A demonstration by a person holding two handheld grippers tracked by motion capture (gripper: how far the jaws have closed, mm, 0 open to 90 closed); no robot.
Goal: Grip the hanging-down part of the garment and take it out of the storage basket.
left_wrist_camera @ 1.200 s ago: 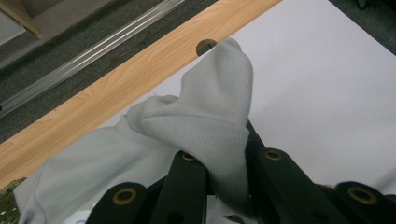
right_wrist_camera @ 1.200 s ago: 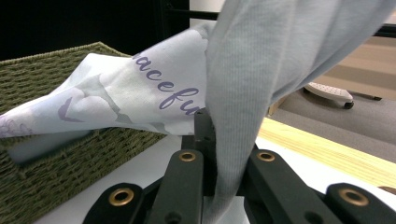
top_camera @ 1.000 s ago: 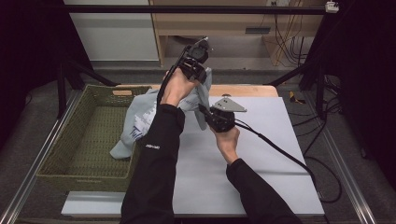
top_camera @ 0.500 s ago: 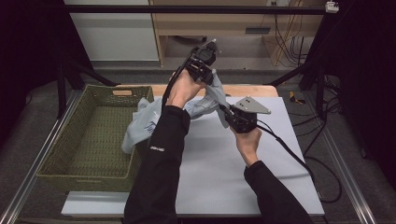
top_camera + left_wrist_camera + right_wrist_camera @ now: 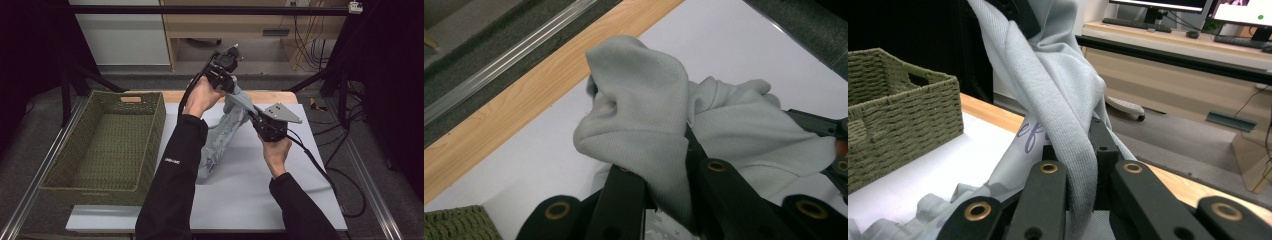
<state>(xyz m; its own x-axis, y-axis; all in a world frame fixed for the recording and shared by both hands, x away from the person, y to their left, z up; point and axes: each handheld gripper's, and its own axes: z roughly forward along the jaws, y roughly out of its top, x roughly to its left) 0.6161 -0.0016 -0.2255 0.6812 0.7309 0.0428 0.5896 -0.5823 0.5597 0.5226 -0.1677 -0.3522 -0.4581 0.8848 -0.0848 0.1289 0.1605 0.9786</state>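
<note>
Pinching the pale grey garment [image 5: 227, 130] between them, both grippers are clamped tight on its cloth: the left gripper [image 5: 231, 86] holds one end raised near the table's far edge, the right gripper [image 5: 256, 116] grips lower, and the rest hangs down onto the white table [image 5: 250, 200] beside the woven basket [image 5: 155, 120]. Judging by the thin folds in the jaws, a sharp pull apart could slip the fabric free. Compared with a second ago, the garment has been lifted clear of the basket rim and the right hand has shifted rightward.
</note>
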